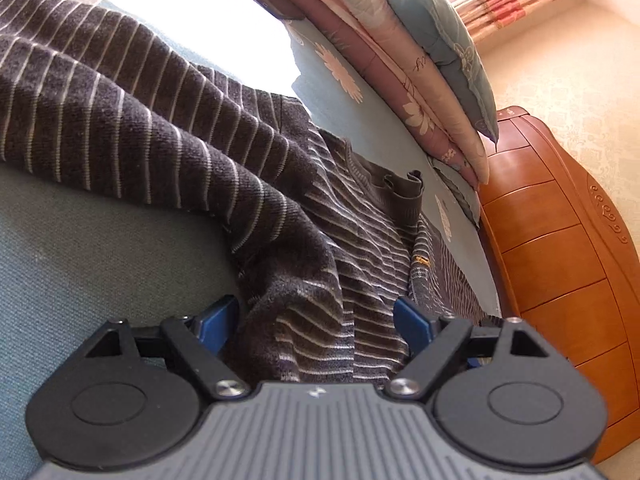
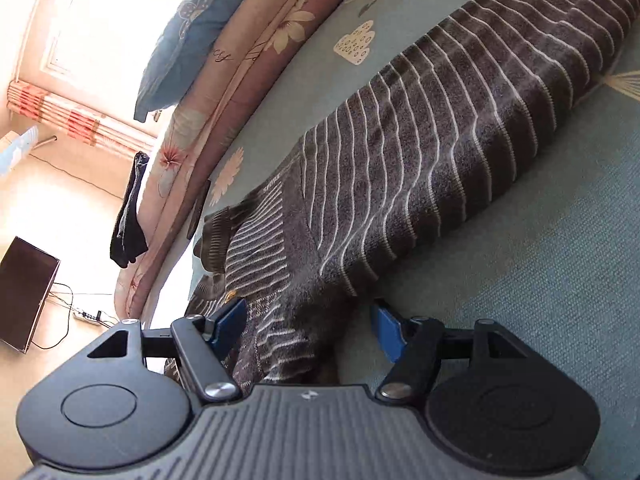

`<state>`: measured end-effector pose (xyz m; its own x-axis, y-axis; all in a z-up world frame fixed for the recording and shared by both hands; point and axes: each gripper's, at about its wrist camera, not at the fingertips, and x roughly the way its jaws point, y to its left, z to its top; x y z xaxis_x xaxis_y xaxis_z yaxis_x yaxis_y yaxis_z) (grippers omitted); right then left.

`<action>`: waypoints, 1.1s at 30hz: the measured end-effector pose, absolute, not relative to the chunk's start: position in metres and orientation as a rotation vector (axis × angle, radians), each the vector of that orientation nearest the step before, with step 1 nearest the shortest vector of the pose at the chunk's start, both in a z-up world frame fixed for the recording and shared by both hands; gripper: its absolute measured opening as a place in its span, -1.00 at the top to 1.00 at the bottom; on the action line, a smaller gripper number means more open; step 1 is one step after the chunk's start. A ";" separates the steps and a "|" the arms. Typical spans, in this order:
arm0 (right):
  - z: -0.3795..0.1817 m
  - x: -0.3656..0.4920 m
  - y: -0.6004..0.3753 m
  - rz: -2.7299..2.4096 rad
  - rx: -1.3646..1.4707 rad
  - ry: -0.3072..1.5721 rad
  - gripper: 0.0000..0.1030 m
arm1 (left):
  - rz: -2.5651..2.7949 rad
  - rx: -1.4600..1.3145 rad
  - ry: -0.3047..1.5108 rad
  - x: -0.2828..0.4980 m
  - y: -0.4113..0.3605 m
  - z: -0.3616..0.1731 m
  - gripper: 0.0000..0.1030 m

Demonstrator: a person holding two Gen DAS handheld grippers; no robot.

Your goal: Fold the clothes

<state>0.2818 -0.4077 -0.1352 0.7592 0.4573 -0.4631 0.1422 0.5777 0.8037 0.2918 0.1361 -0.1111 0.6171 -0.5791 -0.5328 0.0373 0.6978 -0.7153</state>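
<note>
A dark grey sweater with thin white stripes (image 1: 168,128) lies spread on a teal bedspread (image 1: 100,260), its ribbed collar (image 1: 404,194) towards the pillows. One sleeve crosses the body in a thick fold. My left gripper (image 1: 316,320) is open, and its blue pads (image 1: 222,320) straddle a bunch of sweater fabric near the shoulder. The right wrist view shows the same sweater (image 2: 440,140) running away to the upper right. My right gripper (image 2: 308,326) is open too, with a bunched edge of the knit between its pads (image 2: 230,322), closer to the left one.
Folded floral quilts and a blue pillow (image 1: 436,40) are stacked along the bed's far side, against a wooden headboard (image 1: 560,260). A dark phone (image 1: 280,6) lies by the quilts. Beyond the bed edge are a hanging black garment (image 2: 128,220), a dark screen (image 2: 24,292) and a power strip (image 2: 88,316).
</note>
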 end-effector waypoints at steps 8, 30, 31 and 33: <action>-0.137 0.295 -0.390 0.261 0.828 0.627 -0.27 | -0.443 -0.796 0.775 0.320 0.129 -0.130 -0.70; -0.102 0.322 -0.441 -0.080 0.529 0.721 0.68 | -0.153 -0.614 0.733 0.367 0.159 -0.115 0.69; -0.105 0.318 -0.441 -0.066 0.547 0.715 0.62 | -0.148 -0.611 0.728 0.368 0.160 -0.114 0.69; -0.104 0.310 -0.444 -0.036 0.589 0.712 0.49 | -0.142 -0.609 0.716 0.369 0.161 -0.107 0.70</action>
